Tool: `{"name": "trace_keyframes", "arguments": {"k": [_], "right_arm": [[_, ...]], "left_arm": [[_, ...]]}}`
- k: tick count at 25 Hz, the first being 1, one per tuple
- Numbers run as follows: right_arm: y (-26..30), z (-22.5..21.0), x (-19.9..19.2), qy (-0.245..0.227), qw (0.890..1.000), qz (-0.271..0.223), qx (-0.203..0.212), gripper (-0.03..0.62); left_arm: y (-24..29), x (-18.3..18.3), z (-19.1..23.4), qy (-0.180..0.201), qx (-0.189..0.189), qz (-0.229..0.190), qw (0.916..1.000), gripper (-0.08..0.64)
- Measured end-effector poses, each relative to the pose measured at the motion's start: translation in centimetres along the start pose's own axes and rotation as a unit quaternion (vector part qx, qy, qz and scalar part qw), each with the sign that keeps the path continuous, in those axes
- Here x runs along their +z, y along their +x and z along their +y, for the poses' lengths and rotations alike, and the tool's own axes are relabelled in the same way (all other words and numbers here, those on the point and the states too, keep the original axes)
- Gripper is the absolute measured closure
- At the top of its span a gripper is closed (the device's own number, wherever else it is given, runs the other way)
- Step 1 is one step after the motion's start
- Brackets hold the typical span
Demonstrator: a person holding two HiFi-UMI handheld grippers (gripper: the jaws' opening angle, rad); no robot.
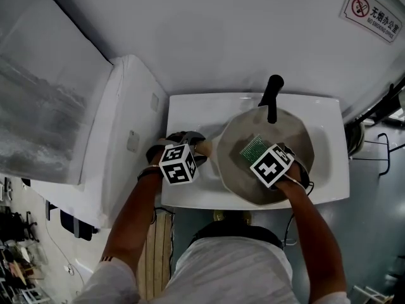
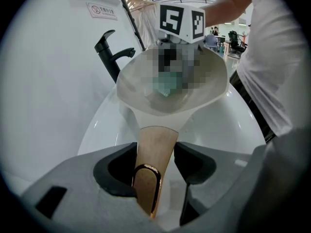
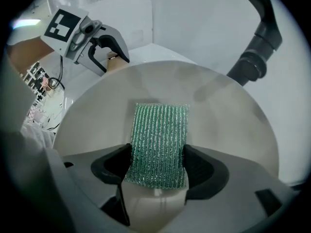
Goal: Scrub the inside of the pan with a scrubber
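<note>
A beige pan [image 1: 266, 154] sits tilted in the white sink [image 1: 190, 116]. Its wooden handle [image 2: 154, 152] runs between the jaws of my left gripper [image 2: 155, 171], which is shut on it; the pan bowl [image 2: 175, 89] rises beyond. My right gripper [image 3: 158, 166] is shut on a green ribbed scrubber [image 3: 159, 142], which lies flat against the inside of the pan [image 3: 218, 115]. In the head view the scrubber [image 1: 253, 147] shows just ahead of the right gripper [image 1: 273, 164], and the left gripper [image 1: 180, 162] is at the pan's left side.
A black faucet [image 1: 273, 97] stands at the sink's back edge, just behind the pan. A white cabinet [image 1: 120, 138] flanks the sink on the left. A no-smoking sign [image 1: 373, 11] hangs on the wall. The person's torso is close to the sink front.
</note>
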State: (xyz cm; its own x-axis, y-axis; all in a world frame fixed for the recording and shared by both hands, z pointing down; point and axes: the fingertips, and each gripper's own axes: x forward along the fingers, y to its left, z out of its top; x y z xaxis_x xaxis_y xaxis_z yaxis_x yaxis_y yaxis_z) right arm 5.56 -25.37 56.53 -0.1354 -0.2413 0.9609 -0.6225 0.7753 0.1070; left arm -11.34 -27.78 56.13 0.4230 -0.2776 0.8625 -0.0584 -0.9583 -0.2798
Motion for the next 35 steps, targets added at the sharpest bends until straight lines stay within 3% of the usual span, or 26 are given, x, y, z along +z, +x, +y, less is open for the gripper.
{"name": "trace_keyframes", "arguments": {"k": [6,10,16,20,27,35], "right_arm": [[-1.4,-1.5,-2.3,-0.009,1.0,0.024,-0.015,0.252],[-2.9,-1.6,-1.8,-0.012,1.0,0.009,-0.016,0.252],[-4.2,1.4,1.8,-0.006,0.998,-0.051,0.023,0.252],[-3.4,4.7,3.7,-0.006,0.996,-0.065,0.068,0.252],[-1.3,6.5,2.5,-0.009,0.995,-0.034,0.097,0.252],[-1.8,4.2,-0.8,-0.017,0.998,0.013,0.063,0.252]], "left_arm": [[0.0,0.0,0.0,0.001,0.0,0.004,1.0,0.311],[0.0,0.0,0.0,0.002,0.0,0.005,1.0,0.313],[0.0,-0.1,0.0,0.0,0.001,0.006,1.0,0.311],[0.0,0.0,0.0,-0.002,0.002,0.006,1.0,0.311],[0.0,0.1,0.1,-0.003,0.004,0.006,1.0,0.311],[0.0,-0.1,0.1,-0.001,0.003,0.004,1.0,0.311]]}}
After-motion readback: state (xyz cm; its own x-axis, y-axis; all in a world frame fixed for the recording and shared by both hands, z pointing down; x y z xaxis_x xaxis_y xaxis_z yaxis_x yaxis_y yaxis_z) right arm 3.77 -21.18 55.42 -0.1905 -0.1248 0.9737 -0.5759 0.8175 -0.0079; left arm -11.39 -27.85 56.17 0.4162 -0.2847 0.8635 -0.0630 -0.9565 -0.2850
